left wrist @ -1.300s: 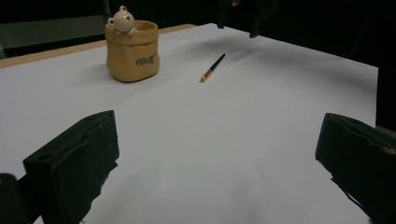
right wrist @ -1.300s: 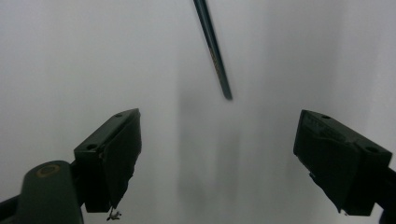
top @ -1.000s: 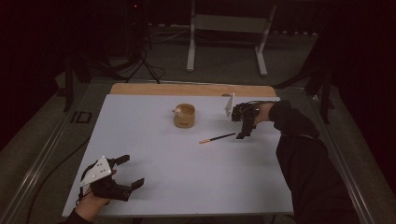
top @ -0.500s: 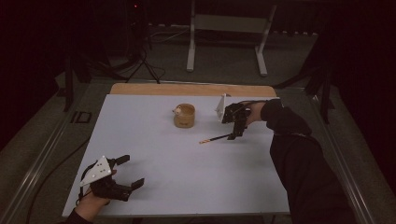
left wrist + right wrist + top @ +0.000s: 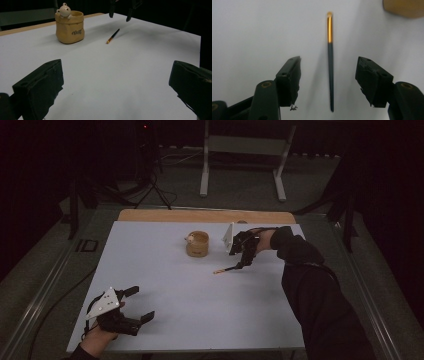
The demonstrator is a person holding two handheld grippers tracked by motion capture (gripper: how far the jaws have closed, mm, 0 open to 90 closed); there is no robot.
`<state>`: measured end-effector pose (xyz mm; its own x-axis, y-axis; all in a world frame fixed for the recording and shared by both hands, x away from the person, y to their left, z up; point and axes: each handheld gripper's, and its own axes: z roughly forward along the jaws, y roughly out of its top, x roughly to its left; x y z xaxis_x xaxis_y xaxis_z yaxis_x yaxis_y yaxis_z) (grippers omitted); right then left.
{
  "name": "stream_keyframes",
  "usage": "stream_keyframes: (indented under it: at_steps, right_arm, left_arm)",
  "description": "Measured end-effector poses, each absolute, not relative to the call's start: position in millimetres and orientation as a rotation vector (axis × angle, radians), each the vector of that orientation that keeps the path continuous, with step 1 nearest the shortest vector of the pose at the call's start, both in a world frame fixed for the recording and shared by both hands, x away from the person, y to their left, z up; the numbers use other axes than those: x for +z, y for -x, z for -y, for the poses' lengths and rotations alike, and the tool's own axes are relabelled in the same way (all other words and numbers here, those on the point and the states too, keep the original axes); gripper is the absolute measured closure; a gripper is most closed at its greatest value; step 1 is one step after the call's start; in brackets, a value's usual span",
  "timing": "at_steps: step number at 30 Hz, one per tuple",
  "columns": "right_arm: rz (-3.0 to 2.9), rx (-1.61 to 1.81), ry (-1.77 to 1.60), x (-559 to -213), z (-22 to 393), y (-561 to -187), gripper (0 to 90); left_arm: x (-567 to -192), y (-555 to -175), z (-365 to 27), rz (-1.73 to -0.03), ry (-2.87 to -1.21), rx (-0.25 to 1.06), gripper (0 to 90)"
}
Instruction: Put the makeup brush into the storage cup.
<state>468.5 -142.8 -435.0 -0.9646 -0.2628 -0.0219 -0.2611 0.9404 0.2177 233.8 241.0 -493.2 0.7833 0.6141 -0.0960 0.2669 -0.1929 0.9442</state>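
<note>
A thin brush (image 5: 227,268) with a dark handle and an orange-gold end lies on the white table (image 5: 165,270), right of a tan pot (image 5: 197,244) with a small bear figure on its rim. My right gripper (image 5: 244,262) hangs open just over the dark end of the brush. In the right gripper view the brush (image 5: 330,57) runs lengthwise between the two spread jaws of that gripper (image 5: 328,81), not touched by either. My left gripper (image 5: 137,305) rests open at the near left corner. From the left gripper view, the pot (image 5: 69,26) and brush (image 5: 113,36) lie far ahead.
A wooden strip (image 5: 200,215) borders the table's far edge. Beyond it a metal stand (image 5: 242,150) and a tripod (image 5: 150,185) stand on the dark floor. The person's dark sleeve (image 5: 320,295) reaches across the table's right side.
My right gripper has travelled left and slightly nearer, from beside the brush's dark end to straddling it. The brush, the pot and the left gripper stay put.
</note>
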Motion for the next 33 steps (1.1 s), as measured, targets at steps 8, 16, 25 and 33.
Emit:
stream_keyframes:
  at_steps: [8, 16, 25, 33]
  right_arm:
    - [3.082, -0.333, -0.51, -442.9, 128.4, -463.2, 47.8]
    - [3.051, -0.362, -0.542, -453.1, 117.1, -460.7, 56.5]
    - [3.054, -0.364, -0.538, -463.4, 108.9, -461.9, 61.1]
    - [3.076, -0.3, -0.548, -476.6, 104.3, -462.6, 67.2]
  left_arm:
    - [-493.3, -233.7, -241.1, -0.682, -1.783, 0.361, 0.6]
    - [-493.7, -233.9, -241.0, -0.679, -1.788, 0.358, 0.6]
    - [-494.1, -233.7, -241.5, -0.678, -1.788, 0.355, 0.6]
    - [-494.8, -233.9, -241.0, -0.678, -1.79, 0.35, 0.6]
